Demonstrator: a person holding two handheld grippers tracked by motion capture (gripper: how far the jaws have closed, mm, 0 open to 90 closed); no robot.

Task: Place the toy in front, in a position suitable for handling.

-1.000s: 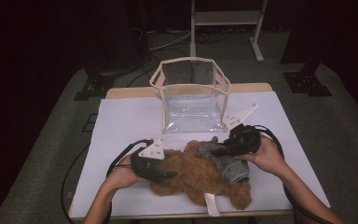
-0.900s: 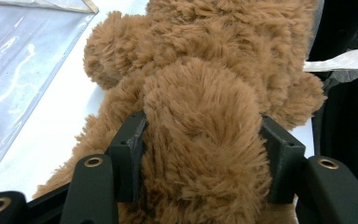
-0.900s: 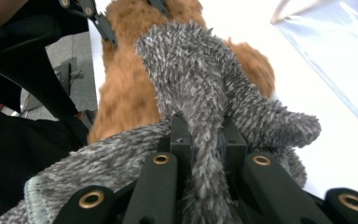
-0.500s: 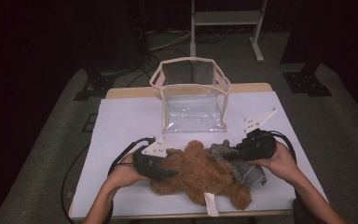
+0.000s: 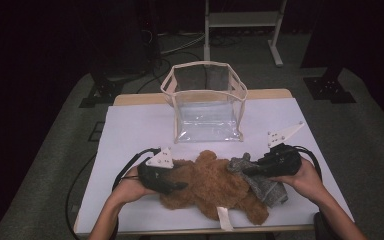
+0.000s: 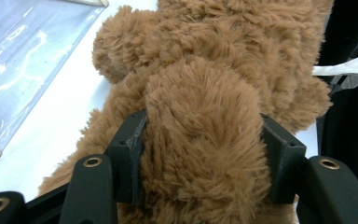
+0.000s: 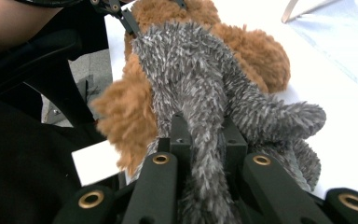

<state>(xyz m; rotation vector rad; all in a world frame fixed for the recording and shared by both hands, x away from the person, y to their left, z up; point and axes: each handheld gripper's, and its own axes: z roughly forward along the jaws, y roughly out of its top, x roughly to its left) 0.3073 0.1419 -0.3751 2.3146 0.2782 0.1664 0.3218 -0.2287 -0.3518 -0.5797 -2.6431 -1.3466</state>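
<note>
A brown plush toy (image 5: 210, 187) lies along the front of the white table (image 5: 130, 130). My left gripper (image 5: 172, 186) is shut on one thick furry limb of it; in the left gripper view the brown plush toy (image 6: 205, 93) bulges between the two pads (image 6: 131, 154). A grey fuzzy cloth piece (image 5: 262, 184) drapes over the toy's right end. My right gripper (image 5: 249, 171) is shut on a strip of that grey fuzzy piece (image 7: 200, 79), with the jaws close together around it and the brown plush toy (image 7: 256, 51) behind.
A clear plastic bag (image 5: 207, 102) with a cream rim stands upright and open-topped at mid-table, just behind the toy. A white tag (image 5: 224, 220) sticks out from the toy near the front edge. Cables trail from both grippers. Dark floor and stands surround the table.
My right gripper has moved right and slightly toward the front edge, drawing the grey piece out over the toy's right end. The left gripper has stayed on the toy.
</note>
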